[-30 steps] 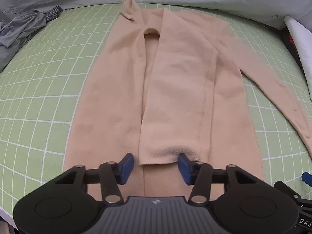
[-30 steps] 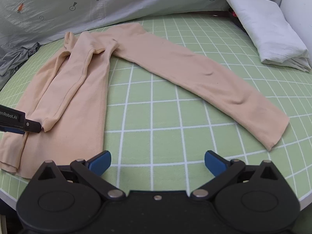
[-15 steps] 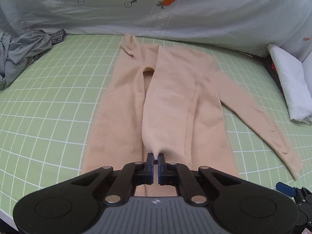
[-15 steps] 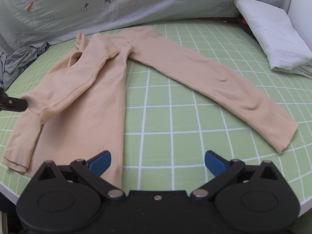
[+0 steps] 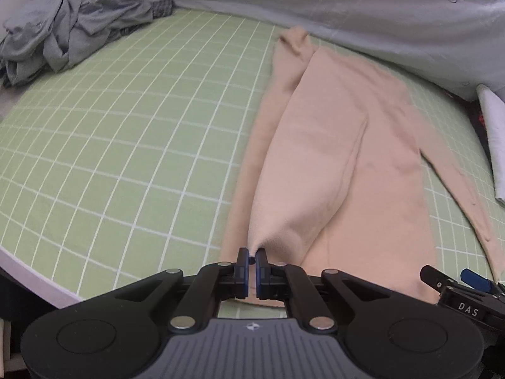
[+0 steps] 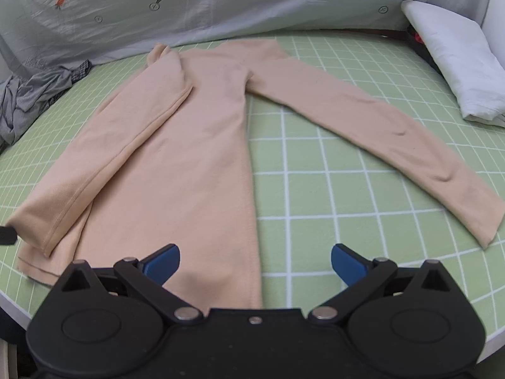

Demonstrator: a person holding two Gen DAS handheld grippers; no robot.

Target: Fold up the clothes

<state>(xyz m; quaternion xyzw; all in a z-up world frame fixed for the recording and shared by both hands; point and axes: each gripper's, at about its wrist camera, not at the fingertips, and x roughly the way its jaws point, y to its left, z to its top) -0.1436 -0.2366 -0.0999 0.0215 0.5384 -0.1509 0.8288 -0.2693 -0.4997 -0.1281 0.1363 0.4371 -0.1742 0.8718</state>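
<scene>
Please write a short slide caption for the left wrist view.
Left gripper pinches the folded sleeve cuff of a beige top.

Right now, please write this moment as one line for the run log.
left tongs: shut on sleeve cuff | right tongs: open, empty | shirt: other sleeve spread on mat

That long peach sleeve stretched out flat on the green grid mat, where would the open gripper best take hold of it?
Probably at the cuff end of the outstretched sleeve: it lies flat and alone, nearest the open right hand-held gripper. Come from the near edge, jaws straddling the cuff's width, then carry it across the peach top.
</scene>
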